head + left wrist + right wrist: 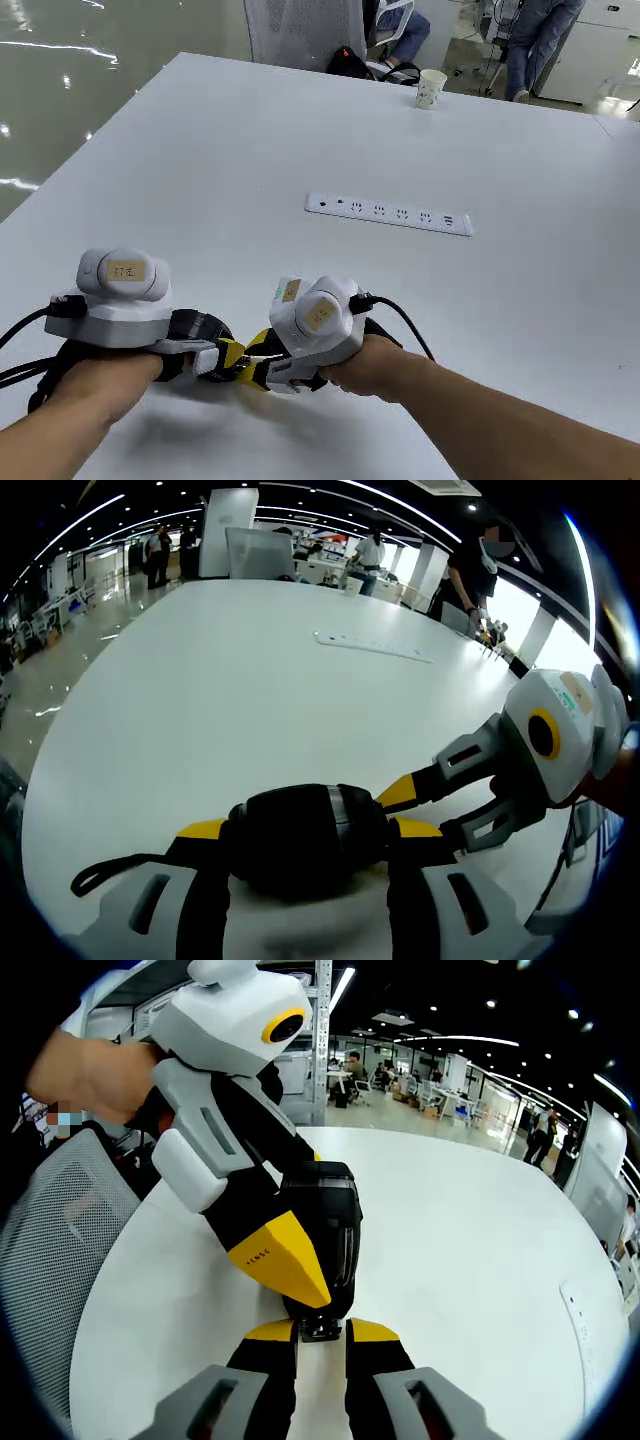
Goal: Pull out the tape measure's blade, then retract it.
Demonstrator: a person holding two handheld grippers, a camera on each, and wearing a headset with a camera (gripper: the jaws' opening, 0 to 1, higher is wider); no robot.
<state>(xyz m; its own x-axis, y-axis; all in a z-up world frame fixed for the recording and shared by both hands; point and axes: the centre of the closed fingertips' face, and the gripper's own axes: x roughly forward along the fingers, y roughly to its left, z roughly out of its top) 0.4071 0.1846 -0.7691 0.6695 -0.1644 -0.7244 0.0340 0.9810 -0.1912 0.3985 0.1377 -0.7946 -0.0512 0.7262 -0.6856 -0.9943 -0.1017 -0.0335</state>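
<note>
My left gripper [308, 830] is clamping its jaws around the black tape measure [322, 1225] at the counter [300, 140]; my right gripper [320, 1334] is pinching the blade tip [321, 1327]

Matt tape measure [305, 838], smooth table [300, 150]

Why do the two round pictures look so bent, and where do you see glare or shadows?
Left gripper view: the fisheye lens bows the table edge and the ceiling lights into arcs. Right gripper view: same bending, and the close tape measure looms oversized. Head view: lines stay straight, white glare streaks cross the shiny floor, and a soft shadow lies on the table near the bottom.
</note>
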